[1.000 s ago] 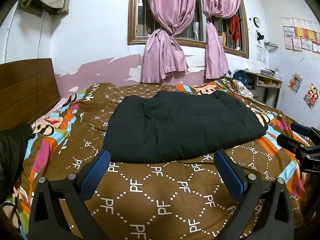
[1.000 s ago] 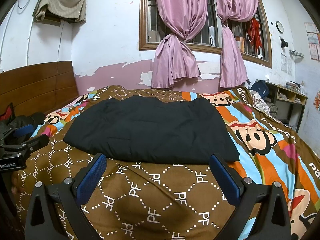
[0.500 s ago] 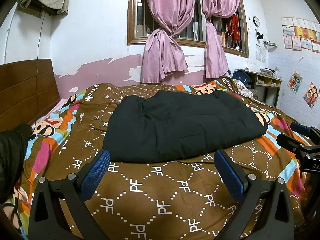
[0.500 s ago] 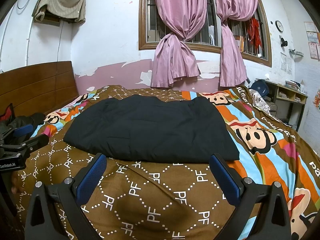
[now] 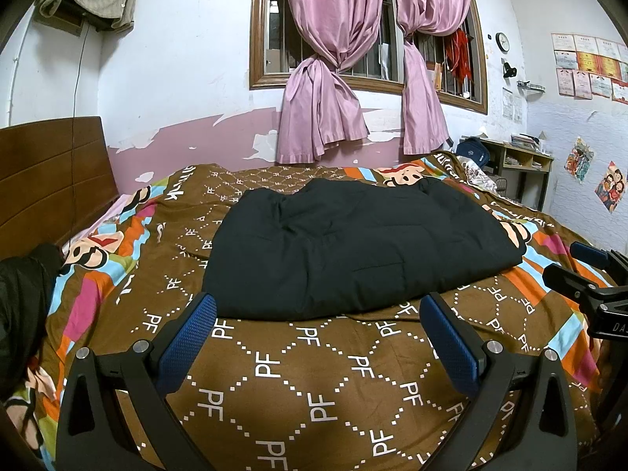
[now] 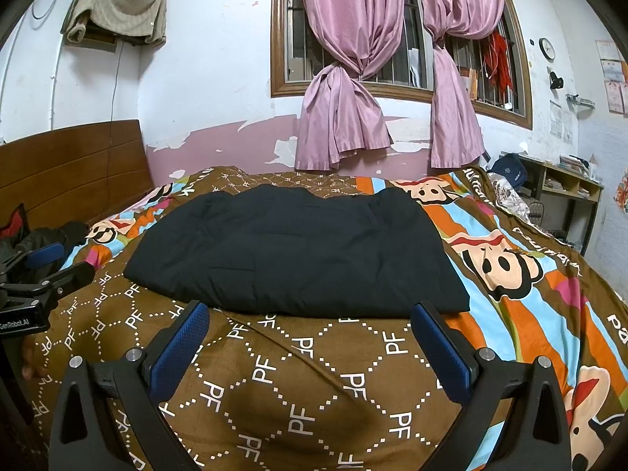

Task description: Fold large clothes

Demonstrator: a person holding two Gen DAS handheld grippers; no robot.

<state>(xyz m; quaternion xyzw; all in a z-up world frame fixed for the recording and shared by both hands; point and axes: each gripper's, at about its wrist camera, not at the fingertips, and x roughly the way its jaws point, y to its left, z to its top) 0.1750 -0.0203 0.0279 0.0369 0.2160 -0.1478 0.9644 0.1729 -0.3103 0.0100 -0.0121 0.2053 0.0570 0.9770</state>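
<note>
On the brown patterned bedspread [image 5: 314, 373] we see the black garment [image 5: 353, 243], folded flat at mid-bed. We hold the left gripper [image 5: 318, 310] and right gripper [image 6: 310, 314] just short of its near edge, both with 2 fingers spread, gripping nothing.

a bed [image 5: 314, 373] is covered by a brown bedspread [image 6: 314, 392] printed with white "pf" diamonds and bright cartoon-monkey stripes at the edges. a black garment [image 5: 353, 251] is laid flat on the middle of the spread, folded into a broad, padded rectangle with its near edge towards the cameras. a second dark garment [image 5: 23, 298] is bunched at the left edge of the bed, well apart from the first, beside the wooden headboard [image 5: 51, 176].
</note>
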